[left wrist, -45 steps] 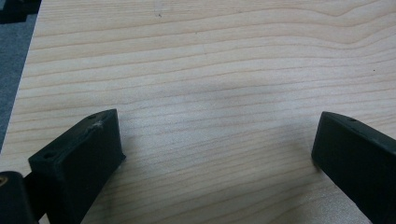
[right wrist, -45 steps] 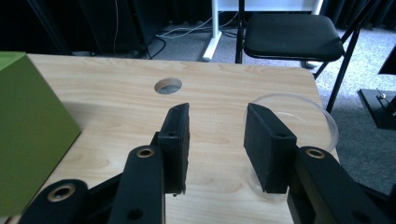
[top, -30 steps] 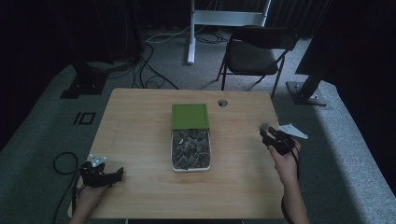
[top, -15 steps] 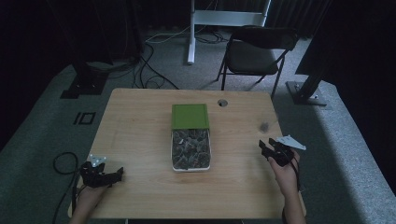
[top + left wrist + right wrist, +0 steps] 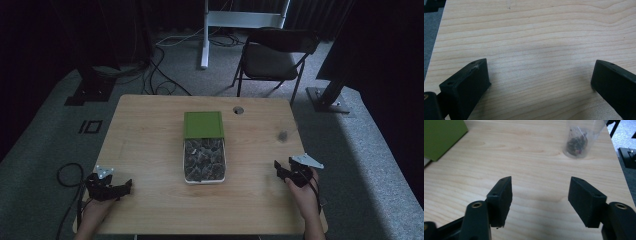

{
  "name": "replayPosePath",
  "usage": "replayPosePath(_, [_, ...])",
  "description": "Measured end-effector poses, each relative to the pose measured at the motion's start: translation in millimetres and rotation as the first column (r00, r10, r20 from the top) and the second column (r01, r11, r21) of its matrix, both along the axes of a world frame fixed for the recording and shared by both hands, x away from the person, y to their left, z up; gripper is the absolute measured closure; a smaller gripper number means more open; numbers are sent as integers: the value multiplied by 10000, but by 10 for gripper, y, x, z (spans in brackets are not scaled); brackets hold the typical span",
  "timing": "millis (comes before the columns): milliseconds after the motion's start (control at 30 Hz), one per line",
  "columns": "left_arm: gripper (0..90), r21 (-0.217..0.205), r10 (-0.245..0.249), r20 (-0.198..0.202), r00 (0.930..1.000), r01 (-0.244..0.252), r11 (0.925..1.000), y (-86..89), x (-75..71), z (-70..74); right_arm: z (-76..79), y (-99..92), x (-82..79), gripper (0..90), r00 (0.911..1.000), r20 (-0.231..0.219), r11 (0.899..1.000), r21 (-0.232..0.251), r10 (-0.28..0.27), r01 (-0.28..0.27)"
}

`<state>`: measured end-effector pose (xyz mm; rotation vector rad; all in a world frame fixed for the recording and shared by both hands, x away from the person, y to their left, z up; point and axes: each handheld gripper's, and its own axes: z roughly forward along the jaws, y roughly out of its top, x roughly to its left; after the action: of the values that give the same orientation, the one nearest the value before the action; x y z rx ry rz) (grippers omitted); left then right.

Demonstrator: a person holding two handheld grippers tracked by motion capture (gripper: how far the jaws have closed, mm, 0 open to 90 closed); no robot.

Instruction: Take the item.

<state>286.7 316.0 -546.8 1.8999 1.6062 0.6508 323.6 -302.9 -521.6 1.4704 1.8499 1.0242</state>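
A white tray filled with small dark packets sits mid-table, and a green lid lies against its far end. The same green lid shows at the upper left of the right gripper view. A clear plastic cup with a dark clump in its bottom stands on the right side of the table, and the high view shows the cup faintly. My right gripper is open and empty, short of the cup. My left gripper is open over bare wood near the front left corner.
In the high view the left gripper and right gripper sit near the table's front edge. A cable hole is at the far side. A folding chair and stand legs are behind the table.
My right gripper has drawn back from the cup toward the near edge of the table. The left gripper has stayed where it was.
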Motion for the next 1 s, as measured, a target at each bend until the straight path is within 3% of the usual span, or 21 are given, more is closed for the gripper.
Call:
replayPosePath(233, [23,-1,1,0,10000,-1,10000,0,0,0,-60,-30,-97,285,9997,-196,9994,-324,-111,105])
replayPosePath(400, [23,-1,1,1,10000,-1,10000,0,0,0,-103,-55,-174,250,9988,-414,9994,-240,-262,252])
replayPosePath(533, [23,0,2,0,10000,-2,10000,0,0,0,-126,-67,-196,225,9980,-539,9994,-125,-340,333])
replayPosePath(667, [23,-1,2,0,10000,-2,10000,0,0,0,-179,-54,-210,204,9962,-841,9991,-384,-231,199])
replayPosePath(1000, [23,2,1,0,10000,-1,10000,0,0,0,-258,-41,-209,193,9921,-1235,9989,-441,-217,164])
